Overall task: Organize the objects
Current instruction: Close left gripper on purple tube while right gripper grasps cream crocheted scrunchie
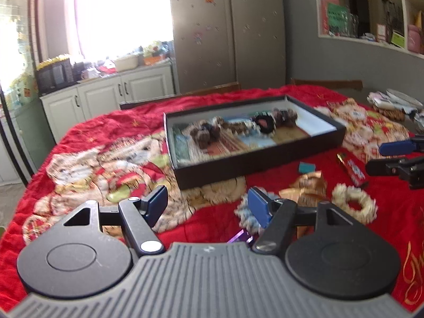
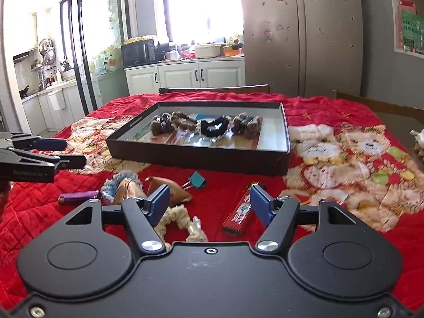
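A shallow black box (image 1: 238,171) (image 2: 198,159) lies on the red cloth, with brown and black scrunchies (image 2: 214,127) lined up inside. In front of it lie a blue-white scrunchie (image 1: 245,213) (image 2: 119,182), a cream scrunchie (image 1: 355,201) (image 2: 180,222), a brown bow clip (image 1: 307,185) (image 2: 172,192), a teal binder clip (image 2: 197,180), a red lighter (image 2: 238,214) and a purple lighter (image 2: 78,197). My left gripper (image 1: 208,206) (image 2: 75,153) hangs open above the cloth beside the blue-white scrunchie. My right gripper (image 2: 210,204) (image 1: 373,158) is open over the cream scrunchie and red lighter, holding nothing.
The red bear-print cloth (image 2: 344,159) covers the whole table. Chair backs (image 2: 214,88) stand at the far edge. Papers and a plate (image 1: 397,100) crowd the far right corner. Beyond are white cabinets (image 2: 185,75) and a fridge (image 2: 302,34).
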The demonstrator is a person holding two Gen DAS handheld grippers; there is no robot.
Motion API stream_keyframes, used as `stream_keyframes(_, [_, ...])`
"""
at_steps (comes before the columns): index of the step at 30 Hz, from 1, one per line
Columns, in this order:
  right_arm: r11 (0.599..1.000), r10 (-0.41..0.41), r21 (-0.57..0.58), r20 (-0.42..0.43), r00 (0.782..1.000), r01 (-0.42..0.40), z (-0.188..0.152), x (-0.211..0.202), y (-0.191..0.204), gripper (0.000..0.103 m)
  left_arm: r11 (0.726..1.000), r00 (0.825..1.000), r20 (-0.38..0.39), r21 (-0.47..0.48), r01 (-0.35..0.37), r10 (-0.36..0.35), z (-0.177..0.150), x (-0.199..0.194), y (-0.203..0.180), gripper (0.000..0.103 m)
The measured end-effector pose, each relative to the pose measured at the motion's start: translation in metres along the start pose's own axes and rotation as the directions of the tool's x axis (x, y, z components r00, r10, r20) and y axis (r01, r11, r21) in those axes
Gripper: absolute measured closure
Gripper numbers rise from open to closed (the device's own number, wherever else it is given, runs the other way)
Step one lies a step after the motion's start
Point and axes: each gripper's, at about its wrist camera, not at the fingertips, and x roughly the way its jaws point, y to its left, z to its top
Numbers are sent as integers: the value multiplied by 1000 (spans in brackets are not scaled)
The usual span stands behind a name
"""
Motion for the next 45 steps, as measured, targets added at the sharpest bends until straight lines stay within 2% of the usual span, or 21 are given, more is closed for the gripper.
stream_keyframes(3, [1000, 11, -3, -11, 1000, -12, -8, 5, 2, 38, 999, 999, -23, -3, 37, -37, -7, 8, 1, 25])
stream_keyframes(10, [1000, 13, -15, -40, 999, -14, -17, 16, 3, 39, 998, 996, -65, 4, 60, -59, -21, 18, 6, 25])
stream_keyframes(16, [1000, 22, -18, -71, 997, -23, -24, 25, 4, 48, 996, 992, -86, -11, 91, -91, -28, 24, 11, 25])
stream_keyframes(27, [999, 21, -33, -76, 997, -24, -28, 26, 6, 54, 991, 984, -118, 11, 134, -132, -34, 26, 9, 28])
stream_keyframes(32, [998, 48, -32, -112, 993, -52, -31, 31, 7, 62, 989, 981, -129, 9, 147, -145, -35, 27, 9, 37])
stream_keyframes(35, [998, 53, -24, -122, 991, -56, -33, 34, 7, 63, 988, 979, -133, 8, 154, -152, -36, 27, 9, 47])
stream_keyframes(45, [998, 52, -24, -125, 991, -55, -34, 36, 7, 69, 986, 977, -137, 1, 167, -165, -35, 26, 6, 64])
